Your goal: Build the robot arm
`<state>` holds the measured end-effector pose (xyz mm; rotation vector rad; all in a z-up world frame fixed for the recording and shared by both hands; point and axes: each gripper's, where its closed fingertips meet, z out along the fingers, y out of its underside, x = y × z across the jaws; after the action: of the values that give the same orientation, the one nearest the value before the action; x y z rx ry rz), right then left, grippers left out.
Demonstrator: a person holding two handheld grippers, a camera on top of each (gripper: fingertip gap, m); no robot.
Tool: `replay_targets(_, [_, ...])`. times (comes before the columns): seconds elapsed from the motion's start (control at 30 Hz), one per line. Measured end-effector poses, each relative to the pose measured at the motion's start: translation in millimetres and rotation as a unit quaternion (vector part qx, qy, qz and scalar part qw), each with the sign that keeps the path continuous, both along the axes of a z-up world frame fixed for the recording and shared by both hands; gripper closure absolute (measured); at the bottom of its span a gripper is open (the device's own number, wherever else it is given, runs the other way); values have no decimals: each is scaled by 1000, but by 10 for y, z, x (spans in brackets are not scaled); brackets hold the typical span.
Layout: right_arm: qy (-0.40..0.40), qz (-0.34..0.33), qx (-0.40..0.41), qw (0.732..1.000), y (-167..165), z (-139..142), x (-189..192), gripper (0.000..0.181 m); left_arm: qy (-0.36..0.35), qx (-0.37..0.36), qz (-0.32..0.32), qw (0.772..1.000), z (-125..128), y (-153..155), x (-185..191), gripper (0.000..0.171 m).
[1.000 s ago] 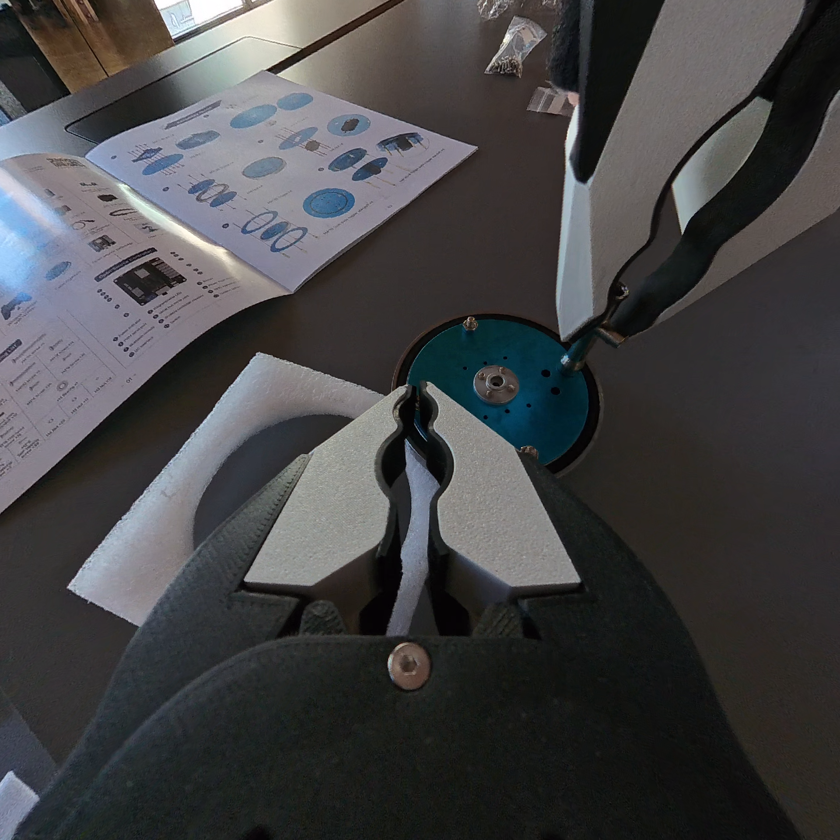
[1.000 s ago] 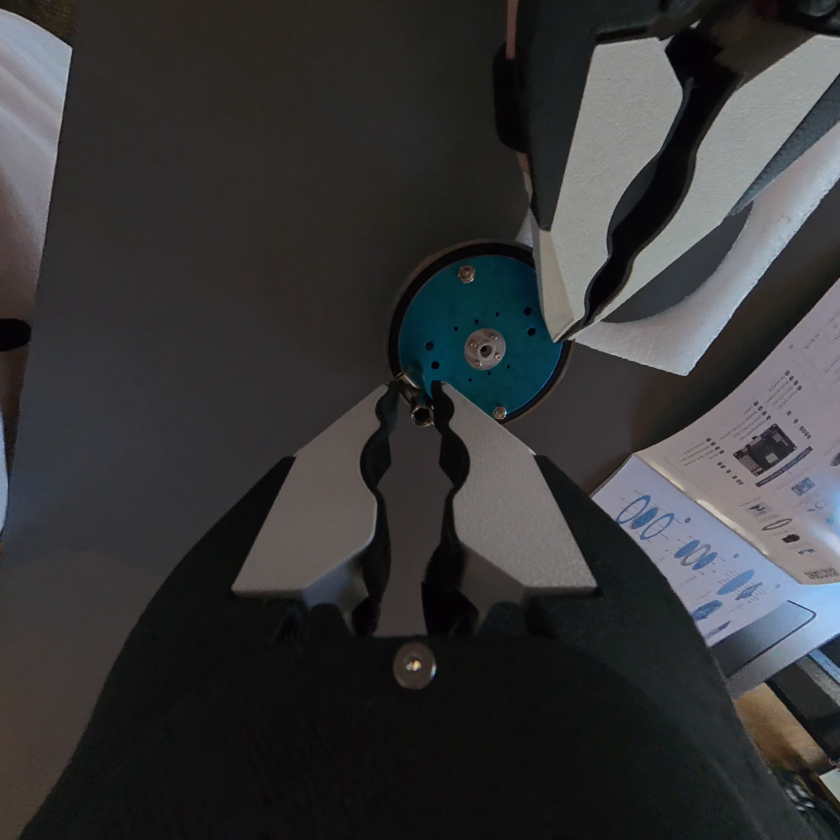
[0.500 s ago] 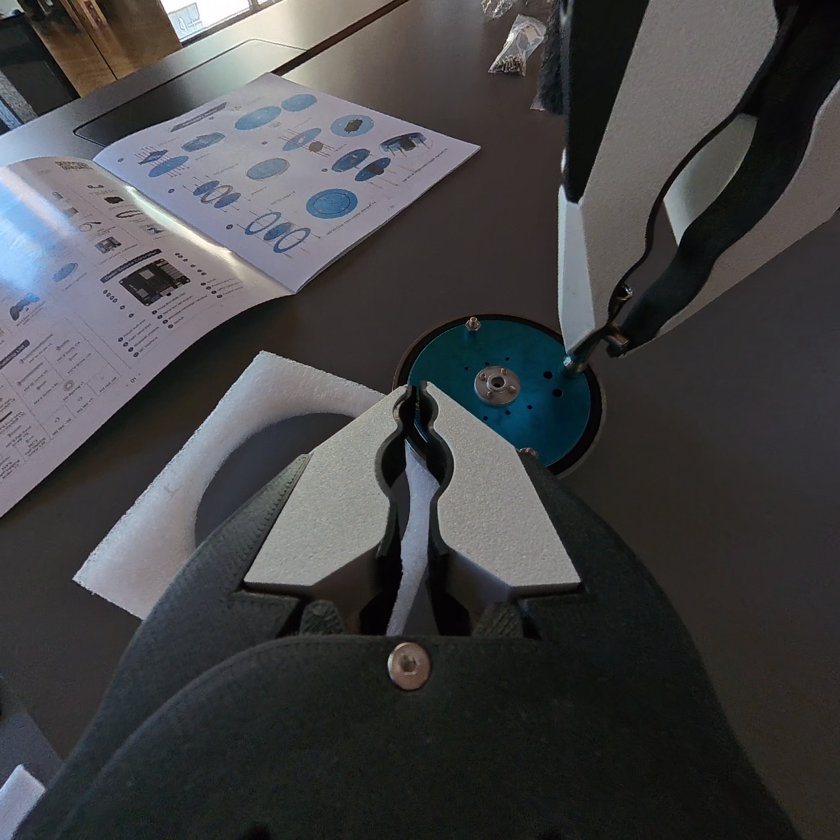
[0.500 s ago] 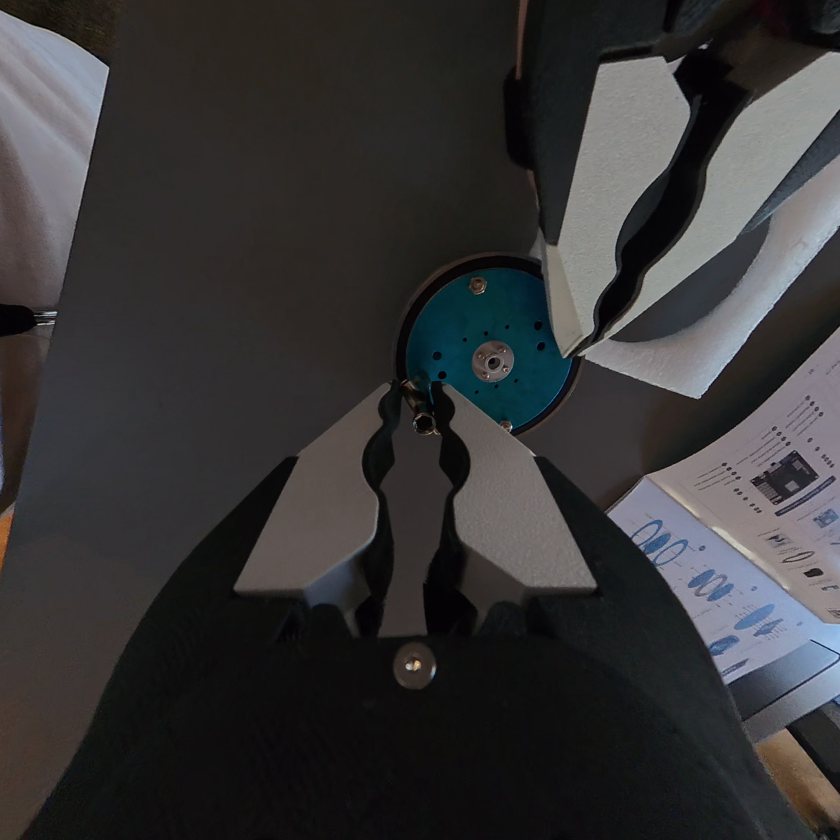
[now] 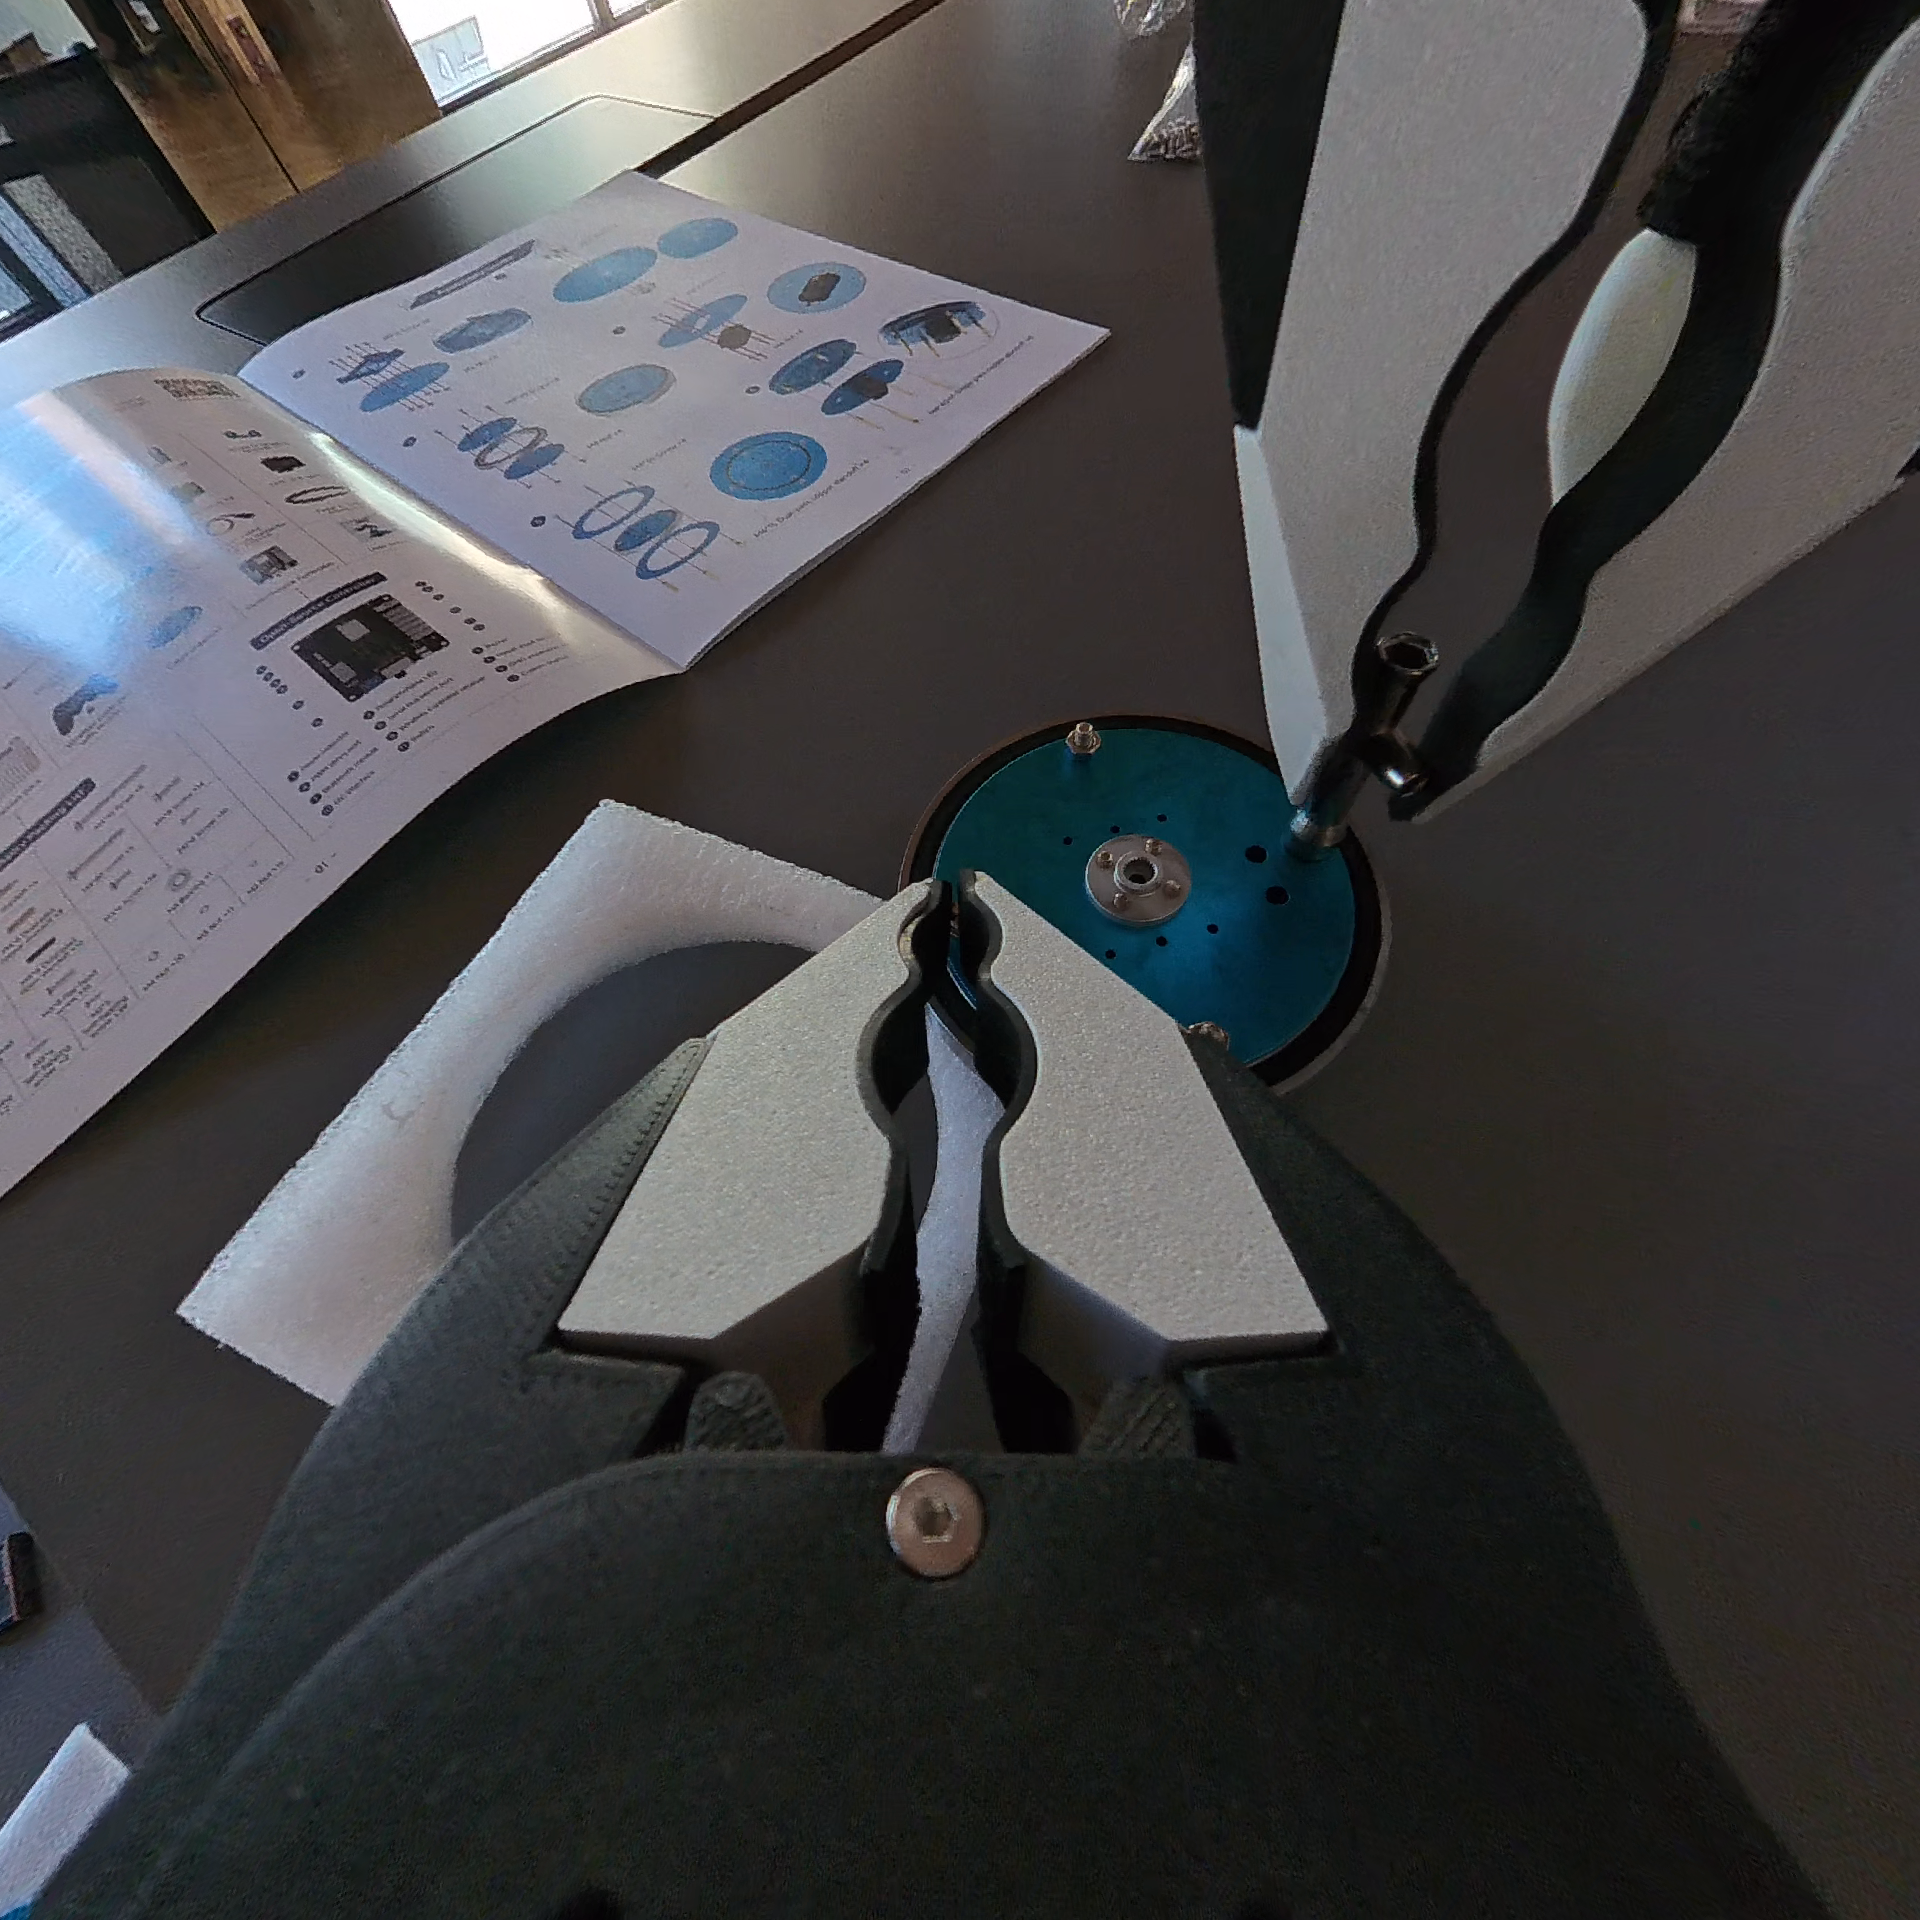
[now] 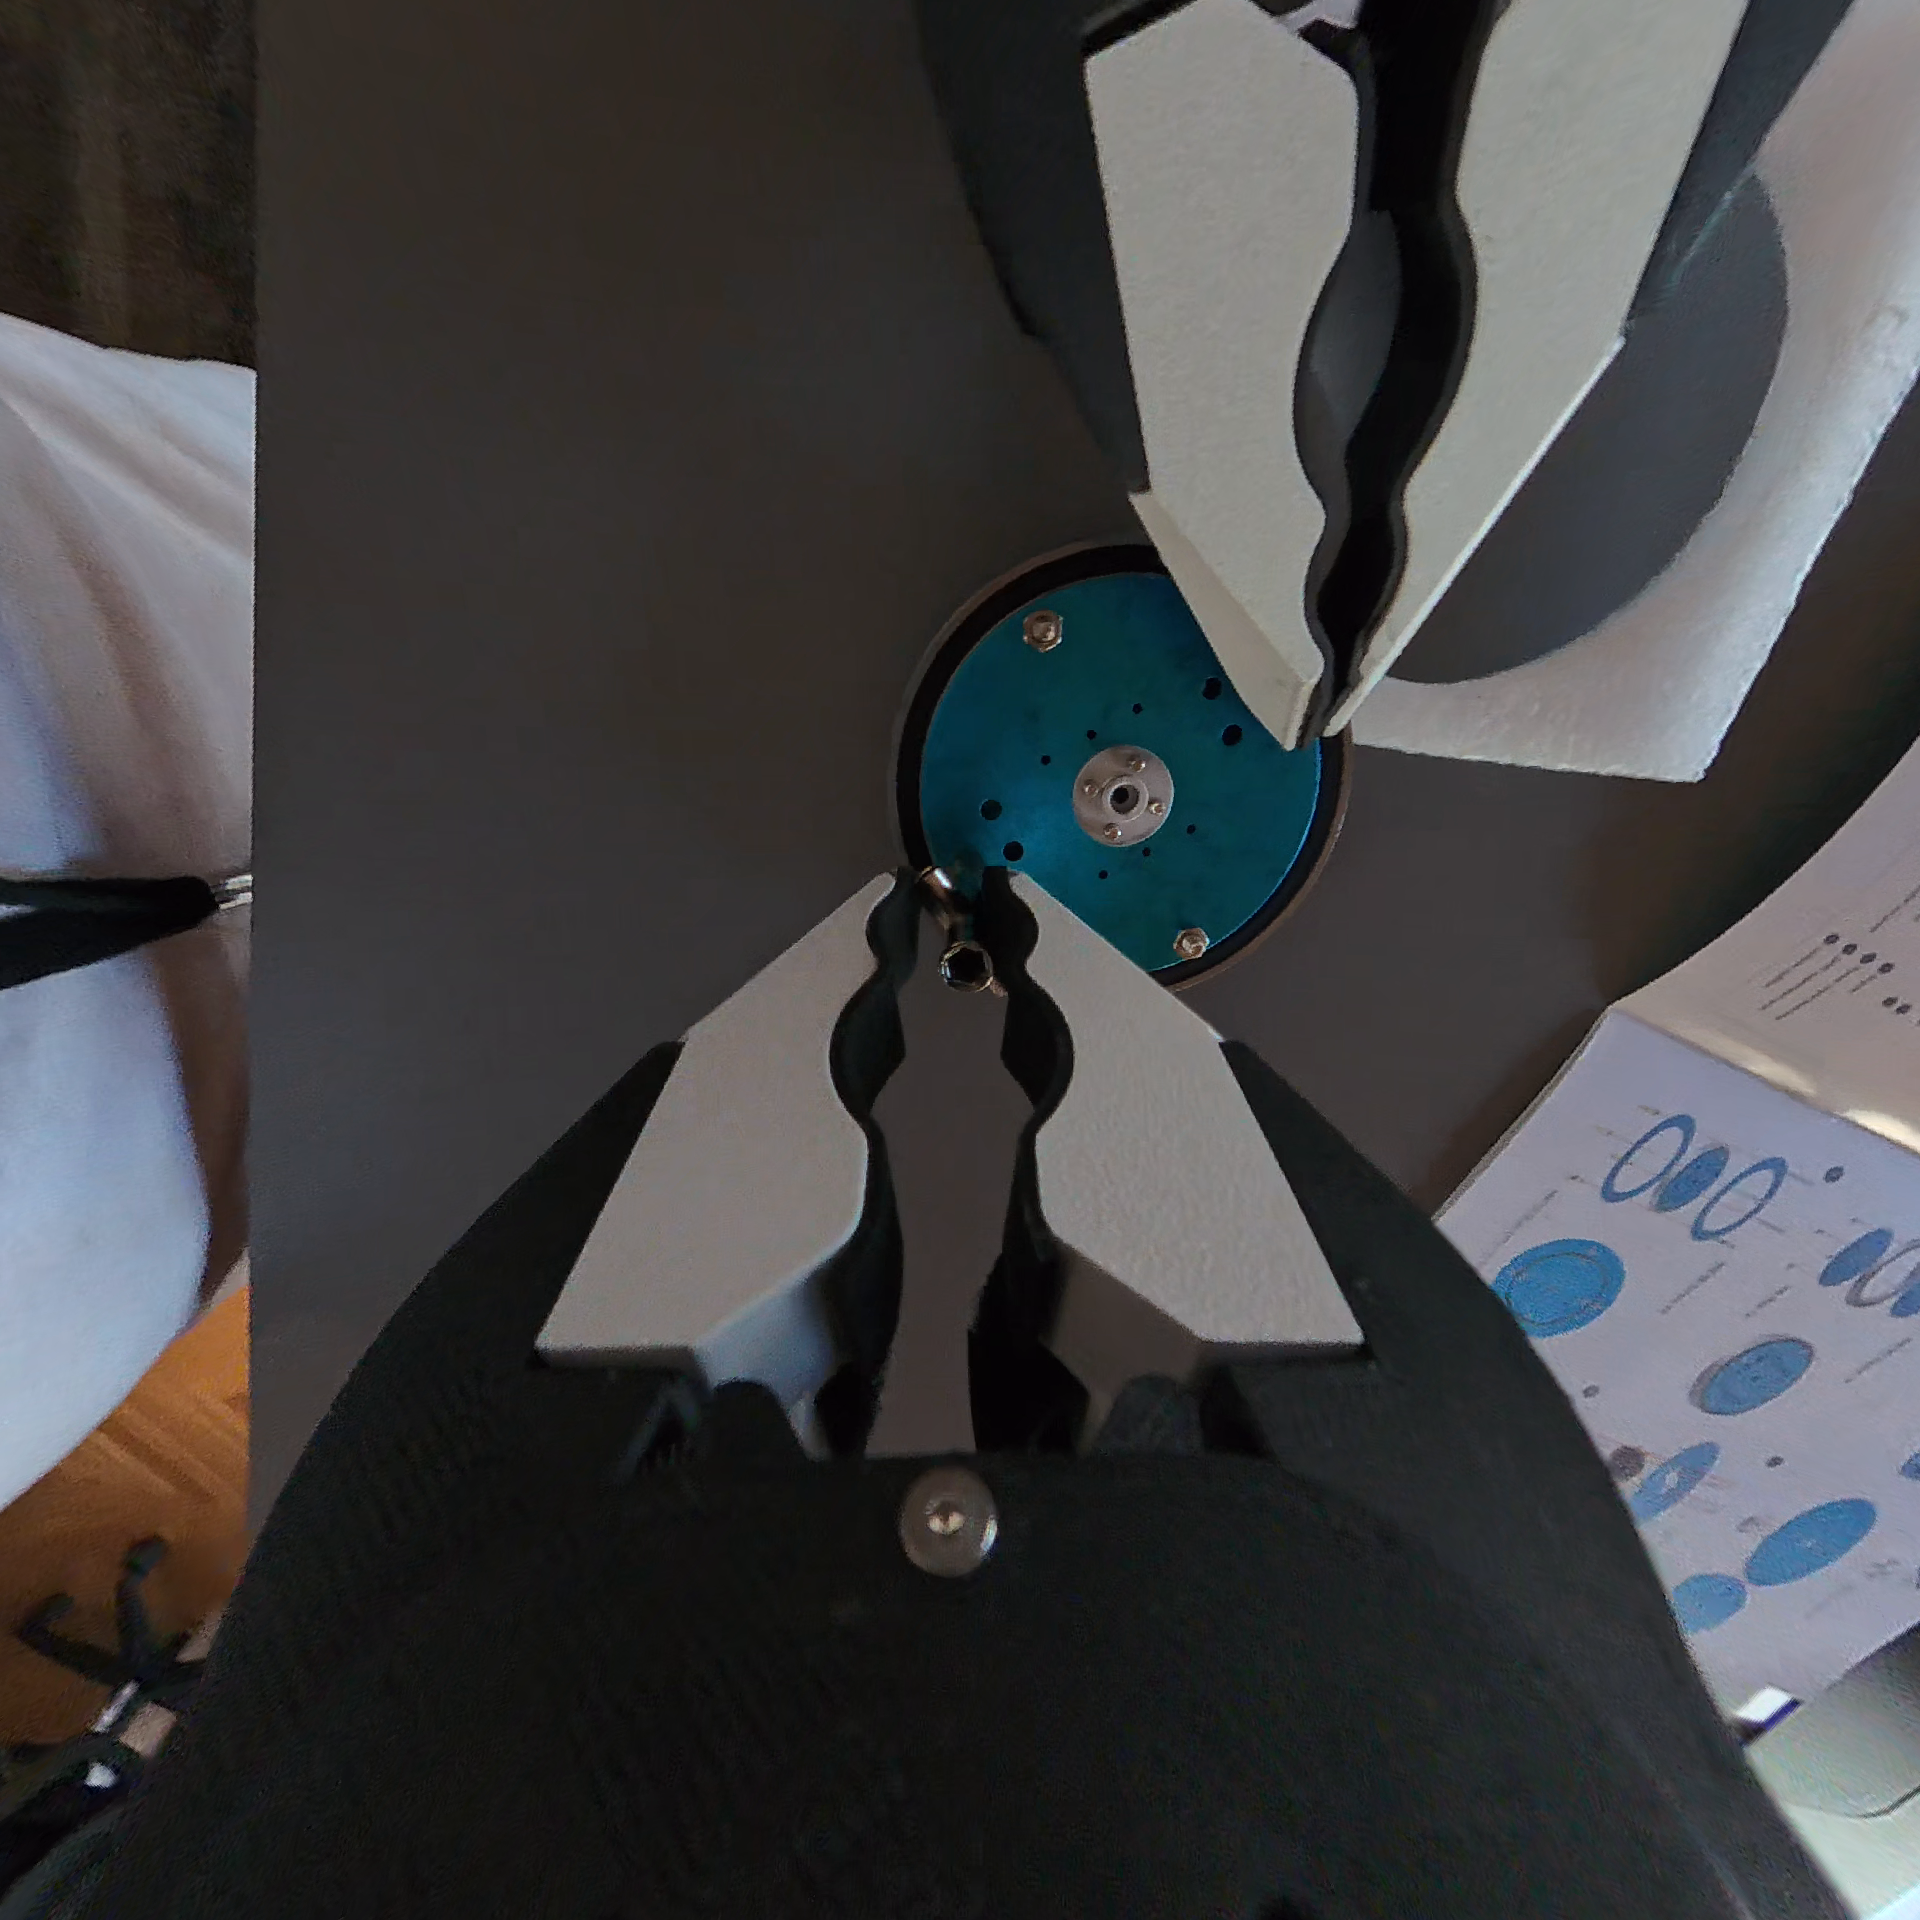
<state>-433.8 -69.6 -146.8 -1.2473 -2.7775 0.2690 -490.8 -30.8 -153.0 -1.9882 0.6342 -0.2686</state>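
Note:
A round blue metal disc [image 5: 1174, 935] with a silver hub [image 5: 1132, 878] lies flat on the dark table [image 5: 1610, 1195]. My left gripper [image 5: 951, 891] is shut on the disc's near rim. My right gripper [image 6: 951, 883] is shut on a small metal socket wrench [image 6: 961, 951], whose lower end stands on the disc's edge. In the left wrist view the right gripper [image 5: 1351, 795] comes down from the upper right with the wrench [image 5: 1366, 727]. In the right wrist view the disc [image 6: 1039, 769] lies just ahead, and the left gripper [image 6: 1317, 727] pinches its far rim.
A white foam square [image 5: 582, 987] with a round hole lies left of the disc, partly under my left gripper. An open instruction booklet [image 5: 468, 468] lies beyond it. Two nuts [image 5: 1084, 738] stand on the disc's rim. White cloth [image 6: 104, 831] lies past the table's left edge. Across from one pair of fingers to the other is roughly 7 centimeters.
The right gripper has turned with the wrench, so the wrench's open socket arm now points up. The left gripper has kept its hold on the disc.

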Motion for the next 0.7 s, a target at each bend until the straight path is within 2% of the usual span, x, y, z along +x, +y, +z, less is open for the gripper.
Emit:
replay_targets(0.23, [-26, -126, -36, 991, 0, -2, 0, 166, 0, 0, 2, 1000, 0, 1, 1, 171])
replay_targets(0.37, [-42, -151, -48, 986, -9, -4, -1, 166, 2, 1, 3, 1000, 1, 2, 1, 171])
replay_targets(0.43, [-42, -128, -33, 990, -7, -4, -5, 167, 1, 1, 3, 1000, 0, 2, 2, 171])
replay_targets(0.53, [-29, -41, 7, 999, -7, -5, -4, 168, 1, 1, 2, 1000, 1, 1, 3, 171])
replay_targets(0.7, [-20, 57, 57, 997, 9, 14, 5, 171, 1, 1, 2, 1000, 1, 1, 3, 171])
